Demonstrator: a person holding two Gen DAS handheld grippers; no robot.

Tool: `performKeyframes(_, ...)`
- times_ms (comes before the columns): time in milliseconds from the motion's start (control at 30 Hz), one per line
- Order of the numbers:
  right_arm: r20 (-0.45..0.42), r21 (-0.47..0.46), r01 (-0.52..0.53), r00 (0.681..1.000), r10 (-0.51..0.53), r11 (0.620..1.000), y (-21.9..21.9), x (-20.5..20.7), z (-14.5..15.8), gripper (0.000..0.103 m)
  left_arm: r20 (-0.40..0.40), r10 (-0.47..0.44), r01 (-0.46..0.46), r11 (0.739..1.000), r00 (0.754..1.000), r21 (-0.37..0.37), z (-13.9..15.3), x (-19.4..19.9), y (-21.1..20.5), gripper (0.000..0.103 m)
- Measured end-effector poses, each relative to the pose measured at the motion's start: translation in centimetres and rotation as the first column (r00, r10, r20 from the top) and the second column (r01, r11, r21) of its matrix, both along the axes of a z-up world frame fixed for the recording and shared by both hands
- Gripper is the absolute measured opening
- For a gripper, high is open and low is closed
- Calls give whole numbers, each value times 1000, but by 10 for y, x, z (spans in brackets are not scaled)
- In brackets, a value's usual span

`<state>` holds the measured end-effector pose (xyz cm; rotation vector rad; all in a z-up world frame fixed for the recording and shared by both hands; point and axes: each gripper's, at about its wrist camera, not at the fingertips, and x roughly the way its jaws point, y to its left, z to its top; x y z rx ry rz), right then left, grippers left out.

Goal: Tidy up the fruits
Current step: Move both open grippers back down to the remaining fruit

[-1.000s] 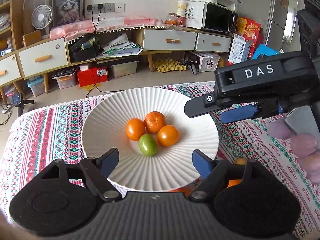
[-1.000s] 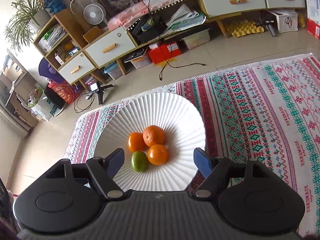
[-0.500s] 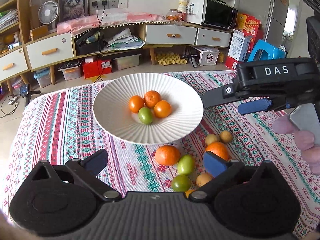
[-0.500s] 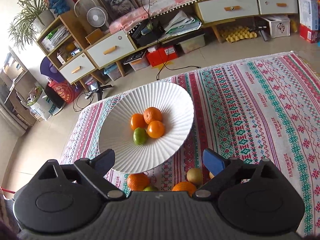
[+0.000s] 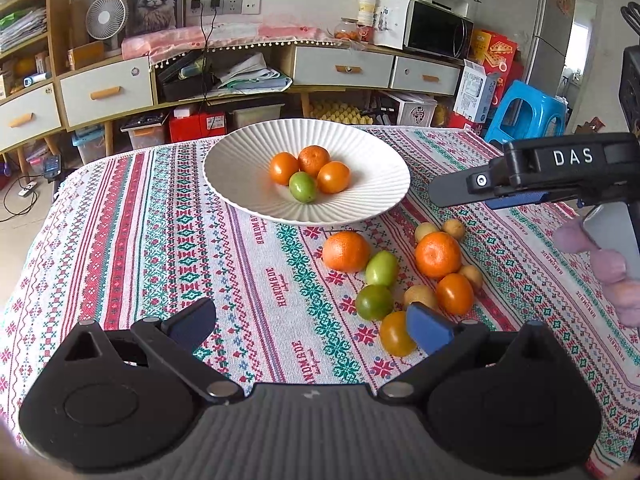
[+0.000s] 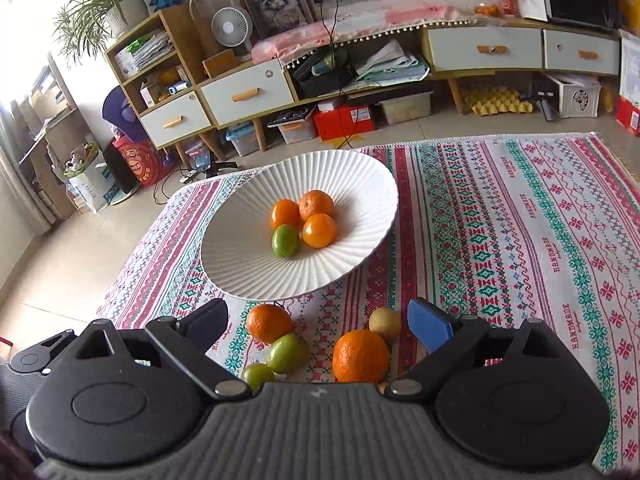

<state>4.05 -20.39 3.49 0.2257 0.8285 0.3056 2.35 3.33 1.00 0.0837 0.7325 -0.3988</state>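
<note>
A white ribbed plate (image 5: 248,200) (image 6: 240,280) on the patterned cloth holds three orange fruits and a green one (image 5: 303,187). In front of it lies a loose pile: two mandarins (image 5: 346,251) (image 5: 438,254), green fruits (image 5: 382,268), small yellowish ones (image 5: 454,228) and an orange tomato-like one (image 5: 454,294). My left gripper (image 5: 312,326) is open over the cloth, left of the pile, and holds nothing. My right gripper (image 6: 320,325) hovers over the pile with its jaws opening; a mandarin (image 6: 360,356) and green fruits show between the fingers, untouched.
From the right of the left wrist view, the right gripper's fingers (image 5: 460,188) reach in, with a person's hand (image 5: 608,264) behind them. The cloth (image 6: 520,240) runs to the table's far edge. Beyond it are low cabinets, boxes and a blue stool (image 5: 528,112).
Both grippers have pulled back from over the plate toward the near side, and their jaws have spread wider. The loose fruit pile has come into view.
</note>
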Motion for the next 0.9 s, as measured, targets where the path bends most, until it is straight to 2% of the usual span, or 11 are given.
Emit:
performKeyframes(333,-2,-45,-16,1000,16,999,-4,-29,-24,97,19,-21,22,999,1000,-44,-18,-8,5,102)
performKeyframes(500,-17,-68,-30,999,29,997,-7,-37,-36,90,-2,-66,66,996,998,-52,-27,-10,-5,99)
performKeyframes(567,-19,-74,-36,999,35,997,-7,-41,-38,86,-3,-91,91,995,996,-51,-29,-12,-11,94)
performKeyframes(633,-26,-75,-47,999,45,996,-7,-41,-39,80,-15,-116,115,992,993,-56,-31,-11,-16,83)
performKeyframes(667,-31,-75,-54,998,52,996,-6,-41,-40,75,-22,-125,123,991,992,-59,-31,-11,-18,80)
performKeyframes(800,-26,-64,-71,997,70,995,-5,-41,-36,58,-39,-144,140,987,989,-76,-33,-10,-24,59)
performKeyframes(833,-26,-56,-72,997,71,996,-6,-41,-35,57,-47,-146,142,987,988,-79,-33,-9,-25,51)
performKeyframes(900,-21,-49,-67,998,66,997,-8,-39,-33,51,-59,-148,143,986,987,-86,-34,-6,-28,44)
